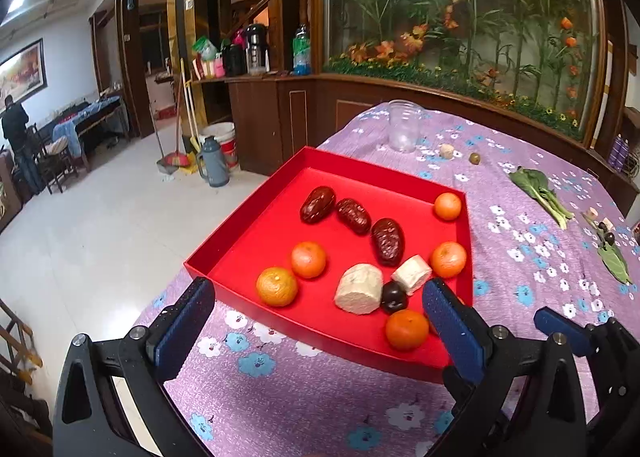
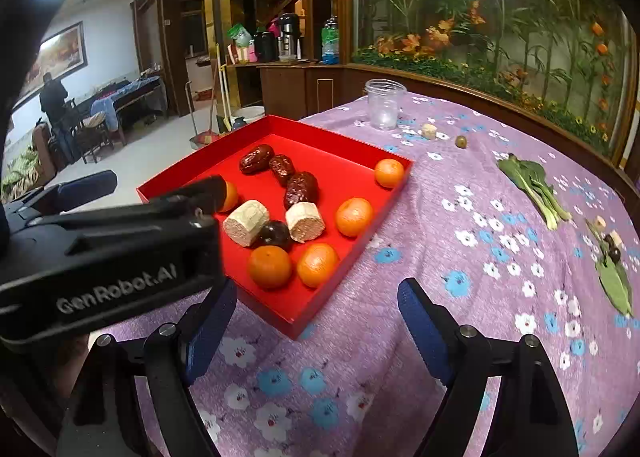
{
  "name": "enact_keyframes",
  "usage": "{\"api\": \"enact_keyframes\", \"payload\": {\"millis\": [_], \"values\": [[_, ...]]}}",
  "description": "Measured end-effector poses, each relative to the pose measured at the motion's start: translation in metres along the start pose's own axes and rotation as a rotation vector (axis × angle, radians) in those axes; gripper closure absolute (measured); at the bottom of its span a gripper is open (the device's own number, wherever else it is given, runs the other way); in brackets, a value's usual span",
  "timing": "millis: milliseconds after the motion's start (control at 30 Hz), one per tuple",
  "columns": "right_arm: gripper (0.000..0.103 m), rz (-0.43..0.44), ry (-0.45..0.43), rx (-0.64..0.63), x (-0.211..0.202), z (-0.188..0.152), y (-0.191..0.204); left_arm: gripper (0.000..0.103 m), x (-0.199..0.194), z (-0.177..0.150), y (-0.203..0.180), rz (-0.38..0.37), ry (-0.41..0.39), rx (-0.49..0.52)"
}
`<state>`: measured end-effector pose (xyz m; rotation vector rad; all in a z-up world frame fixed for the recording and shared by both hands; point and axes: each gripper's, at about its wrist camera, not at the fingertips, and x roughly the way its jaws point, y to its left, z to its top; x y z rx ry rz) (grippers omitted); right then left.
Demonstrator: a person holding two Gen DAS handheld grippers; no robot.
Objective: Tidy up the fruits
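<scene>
A red tray [image 1: 276,217] [image 2: 336,161] on the purple flowered cloth holds several tangerines [image 1: 277,286], three dark red dates [image 1: 353,216], two pale cut chunks [image 1: 359,288] and a dark round fruit [image 1: 394,297]. My left gripper [image 1: 316,285] hangs open above the tray's near edge, with nothing between its blue pads. My right gripper [image 2: 316,289] stands open over the cloth at the tray's near corner, and it is empty. The left gripper's black body [image 2: 120,257] hides the tray's left side in the right wrist view.
On the cloth beyond the tray are a clear plastic jar [image 2: 384,103], a small pale chunk [image 2: 428,131] and a green olive [image 2: 461,141]. At the right lie a bok choy [image 2: 532,185], small dark fruits [image 2: 612,253] and a leaf [image 2: 616,285]. The table edge drops to the floor at the left.
</scene>
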<state>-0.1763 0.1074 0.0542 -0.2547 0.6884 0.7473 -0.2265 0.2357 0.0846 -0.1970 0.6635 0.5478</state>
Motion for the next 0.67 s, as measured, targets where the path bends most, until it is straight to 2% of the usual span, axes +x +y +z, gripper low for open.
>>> {"api": "enact_keyframes", "payload": {"millis": [367,667], "values": [[0.016,0.001,0.012,-0.062,0.019,0.019,0.018,0.0,0.022,0.002,0.025,-0.02,0.051,-0.069],[0.016,0.024,0.024,-0.074,0.022,0.02,0.024,0.0,0.023,0.003,0.031,-0.029,0.082,-0.101]]}}
